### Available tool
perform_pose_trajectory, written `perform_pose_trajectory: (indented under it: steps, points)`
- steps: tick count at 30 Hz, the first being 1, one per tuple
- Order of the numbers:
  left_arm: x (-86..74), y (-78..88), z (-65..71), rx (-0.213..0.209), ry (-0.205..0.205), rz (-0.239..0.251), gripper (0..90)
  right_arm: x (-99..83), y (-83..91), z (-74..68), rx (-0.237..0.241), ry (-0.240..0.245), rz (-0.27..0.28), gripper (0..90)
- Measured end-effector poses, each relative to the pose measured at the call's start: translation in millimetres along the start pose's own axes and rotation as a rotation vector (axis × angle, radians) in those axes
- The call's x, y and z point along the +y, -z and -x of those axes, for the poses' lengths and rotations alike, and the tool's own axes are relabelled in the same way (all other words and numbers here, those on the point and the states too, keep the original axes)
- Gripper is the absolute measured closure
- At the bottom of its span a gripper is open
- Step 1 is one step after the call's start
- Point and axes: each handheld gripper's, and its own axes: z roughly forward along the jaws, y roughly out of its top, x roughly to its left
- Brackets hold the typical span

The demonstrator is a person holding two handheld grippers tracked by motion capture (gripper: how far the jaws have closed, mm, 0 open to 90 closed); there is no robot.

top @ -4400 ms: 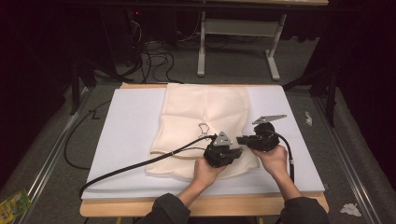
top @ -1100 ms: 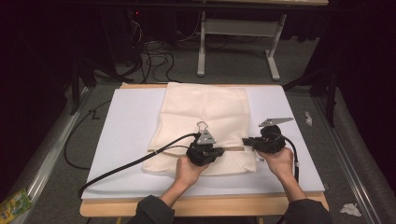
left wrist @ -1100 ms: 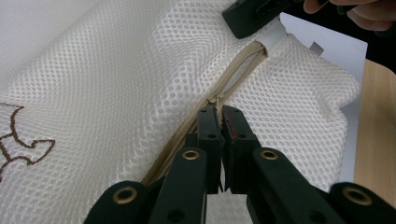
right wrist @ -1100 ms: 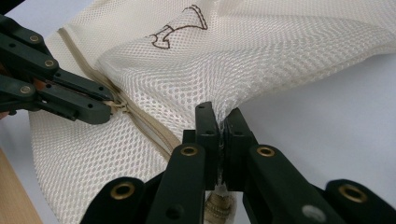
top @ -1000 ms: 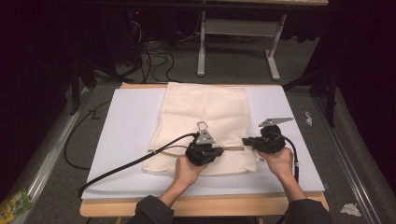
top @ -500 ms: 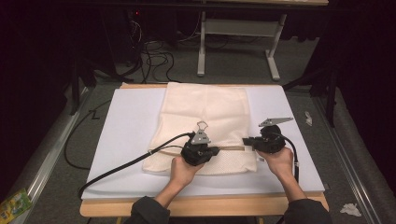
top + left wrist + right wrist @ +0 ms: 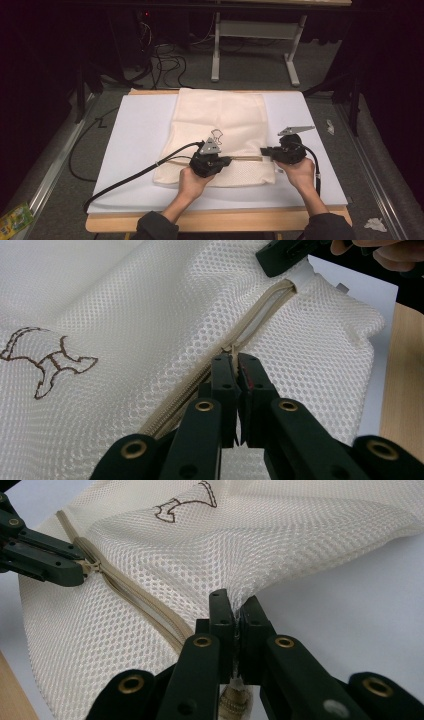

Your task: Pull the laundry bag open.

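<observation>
Left gripper view shows the left gripper [image 7: 235, 360] with its jaws clamped on the zipper pull [image 7: 231, 351] of a cream mesh laundry bag [image 7: 125, 315]; ahead of it the zipper [image 7: 265, 310] lies parted toward the bag's end. There the right gripper [image 7: 233, 611] is closed on a pinch of the bag's corner fabric, lifting it slightly. From the high view, the bag lies flat on the white board [image 7: 135, 130] at the middle of the table [image 7: 215, 222], near the person's edge. To run the zipper well, I judge the right hand should hold its corner taut along the zipper line while the left draws the pull straight and low.
</observation>
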Motion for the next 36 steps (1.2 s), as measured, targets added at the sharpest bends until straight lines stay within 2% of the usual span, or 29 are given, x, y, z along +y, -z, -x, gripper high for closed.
perform_pose_trajectory:
  steps: [12,18,20,24,36]
  points:
    - [-0.3,7.7,-2.5,0.005,0.001,0.011,87.4,-1.3,0.2,1.8,-0.001,-0.009,-0.004,88.6]
    - [1.0,9.6,-3.9,0.003,0.007,0.023,87.4,-0.8,1.3,2.8,0.012,-0.014,0.004,88.6]
    - [0.3,11.4,-4.6,0.008,0.003,0.020,87.4,-1.0,1.7,3.5,0.009,-0.014,0.003,88.6]
    - [-1.1,17.4,-9.2,0.012,0.020,0.032,87.4,-2.4,2.1,5.7,0.003,-0.022,0.004,88.6]
    - [-1.1,23.7,-12.1,0.024,0.020,0.041,87.4,-2.2,2.2,6.6,-0.004,-0.027,0.003,88.6]
